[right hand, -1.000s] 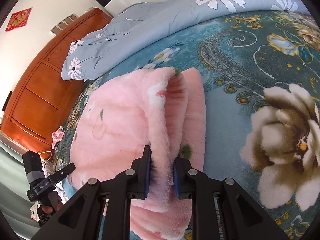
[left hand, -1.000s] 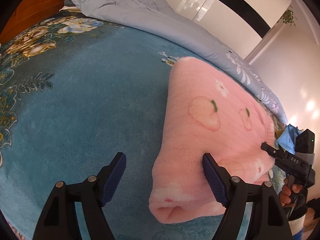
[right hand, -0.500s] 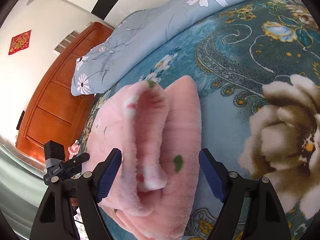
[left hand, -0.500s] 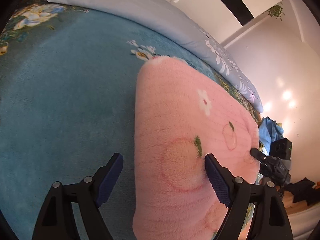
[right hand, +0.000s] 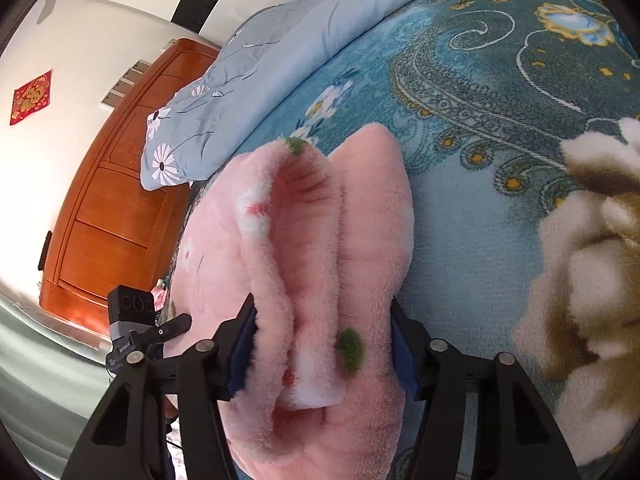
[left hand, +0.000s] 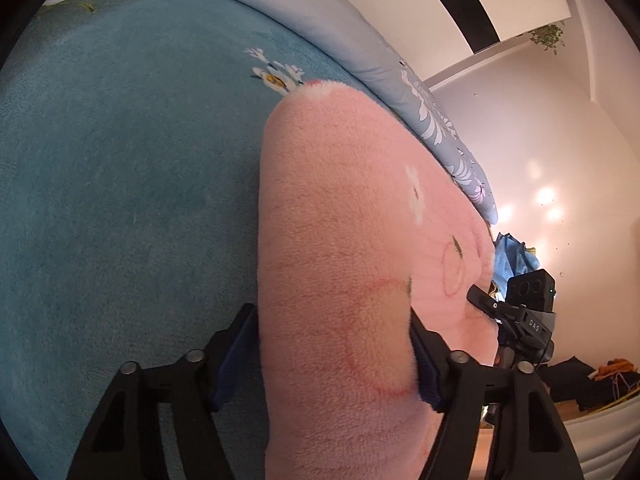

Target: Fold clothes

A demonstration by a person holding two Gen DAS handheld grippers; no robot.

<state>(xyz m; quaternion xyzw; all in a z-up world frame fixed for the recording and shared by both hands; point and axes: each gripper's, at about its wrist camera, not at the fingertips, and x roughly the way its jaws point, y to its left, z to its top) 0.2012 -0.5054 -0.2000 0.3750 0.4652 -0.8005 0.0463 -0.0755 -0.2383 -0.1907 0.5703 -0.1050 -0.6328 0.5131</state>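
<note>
Your folded pink fleece garment with peach prints (left hand: 340, 280) lies on the teal floral bed blanket (left hand: 120, 200), and it is thick: if you squeeze only the top layers, the stack may slump open when lifted. Your left tool (left hand: 334, 356) straddles one end of the bundle, pads pressing the fleece; your right tool (right hand: 322, 354) grips the opposite, layered end likewise. Both point low along the bed.
</note>
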